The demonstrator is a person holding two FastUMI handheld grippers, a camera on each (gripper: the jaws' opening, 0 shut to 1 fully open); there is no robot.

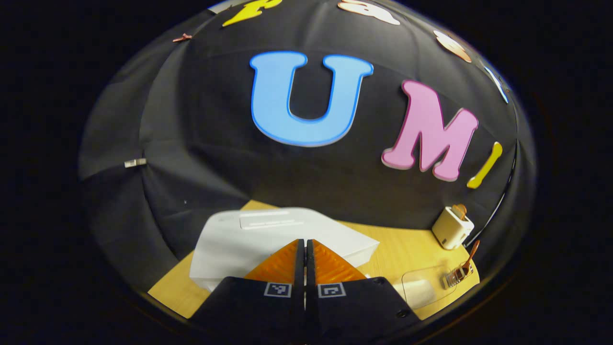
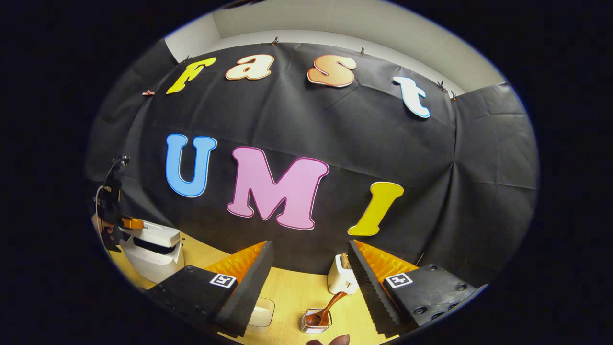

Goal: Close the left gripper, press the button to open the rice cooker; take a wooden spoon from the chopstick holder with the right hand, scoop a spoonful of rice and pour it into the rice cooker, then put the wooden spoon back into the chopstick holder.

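Wooden surface held rice cooker, lid ajar. Left gripper was closed over it, empty; right gripper wide open, empty. Next, probably: grab wooden spoon in chopstick holder.

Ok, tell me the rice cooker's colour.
White, clearest in the left gripper view: rice cooker.

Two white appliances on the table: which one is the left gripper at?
The rice cooker: the left gripper, jaws together, sits over its lid. The small toaster stands apart near the wooden spoon.
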